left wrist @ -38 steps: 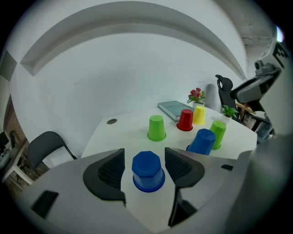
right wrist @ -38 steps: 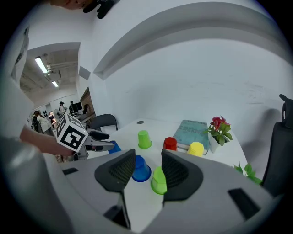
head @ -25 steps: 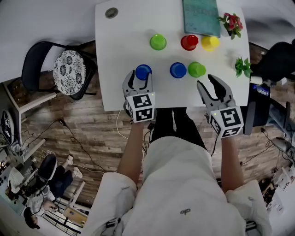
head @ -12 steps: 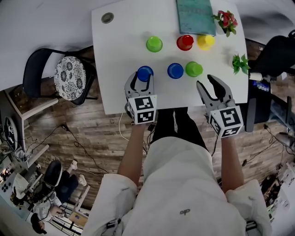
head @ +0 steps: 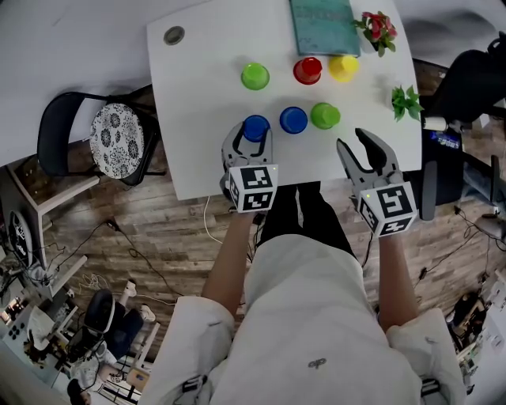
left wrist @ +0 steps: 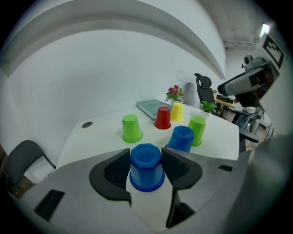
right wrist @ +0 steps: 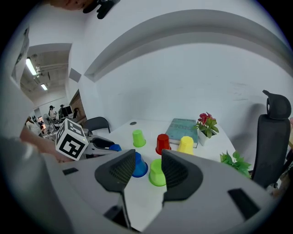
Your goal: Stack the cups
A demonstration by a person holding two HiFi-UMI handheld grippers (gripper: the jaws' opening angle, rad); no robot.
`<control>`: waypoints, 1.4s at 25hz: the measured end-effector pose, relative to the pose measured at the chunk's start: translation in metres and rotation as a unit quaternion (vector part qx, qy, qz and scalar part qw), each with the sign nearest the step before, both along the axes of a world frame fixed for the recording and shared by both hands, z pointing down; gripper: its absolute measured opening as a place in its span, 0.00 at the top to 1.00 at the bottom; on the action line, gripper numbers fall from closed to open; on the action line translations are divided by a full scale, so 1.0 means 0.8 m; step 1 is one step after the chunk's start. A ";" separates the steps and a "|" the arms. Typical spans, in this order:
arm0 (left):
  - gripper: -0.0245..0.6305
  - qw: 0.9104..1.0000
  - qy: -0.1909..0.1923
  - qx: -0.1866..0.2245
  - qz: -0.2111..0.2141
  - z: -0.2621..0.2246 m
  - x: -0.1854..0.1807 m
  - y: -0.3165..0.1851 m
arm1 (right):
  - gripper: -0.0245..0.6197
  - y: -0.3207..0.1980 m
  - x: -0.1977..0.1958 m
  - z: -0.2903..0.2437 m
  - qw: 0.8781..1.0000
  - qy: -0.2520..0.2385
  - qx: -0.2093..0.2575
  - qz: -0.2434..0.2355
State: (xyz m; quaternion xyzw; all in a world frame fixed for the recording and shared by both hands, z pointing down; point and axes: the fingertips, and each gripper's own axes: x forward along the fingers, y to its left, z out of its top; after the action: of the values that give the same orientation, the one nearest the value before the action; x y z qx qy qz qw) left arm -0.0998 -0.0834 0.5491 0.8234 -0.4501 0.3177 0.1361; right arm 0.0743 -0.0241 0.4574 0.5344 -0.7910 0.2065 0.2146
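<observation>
Near blue cup [left wrist: 146,167] sits mouth-down by the bench's front edge, btwn the jaws of your left gripper [head: 253,134]. They've just been closing, and the pads now press its sides, so it's gripped. Hold is high on the wall, prob. b/c a mouth-down cup must be lifted clear and dropped over another.

Closest partner is the second blue cup [head: 293,119], near on its right, w/ the near green cup [head: 325,115] just beside that. Back row is the far green cup [head: 254,76], red cup [head: 307,70] and yellow cup [head: 343,68], well apart from you, the last two by the book [head: 324,24].

Your right gripper [head: 358,149] hovers w/ jaws apart and empty over the front edge, right of the cups, out of the way.

Room: bare bench [head: 198,95] to the left. Only a small gap btwn the blue cups, so go up before across. The front edge sits right under the left gripper's body.
</observation>
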 end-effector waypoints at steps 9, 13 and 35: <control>0.63 1.000 0.000 0.005 0.018 0.005 0.012 0.003 | 0.68 0.008 0.010 -0.001 1.000 0.001 0.002 0.014; 0.63 1.000 -0.001 0.003 0.023 0.005 0.017 0.003 | 0.68 0.010 0.014 -0.002 1.000 0.001 0.003 0.018; 0.61 0.998 0.046 0.028 0.031 -0.061 0.007 0.027 | 0.68 0.001 0.006 -0.035 0.999 0.005 0.044 0.030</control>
State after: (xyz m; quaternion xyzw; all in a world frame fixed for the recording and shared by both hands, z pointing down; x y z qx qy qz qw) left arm -0.0945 -0.0615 0.5002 0.8544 -0.4258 0.2707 0.1240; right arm 0.0791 -0.0237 0.4298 0.5682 -0.7817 0.1751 0.1885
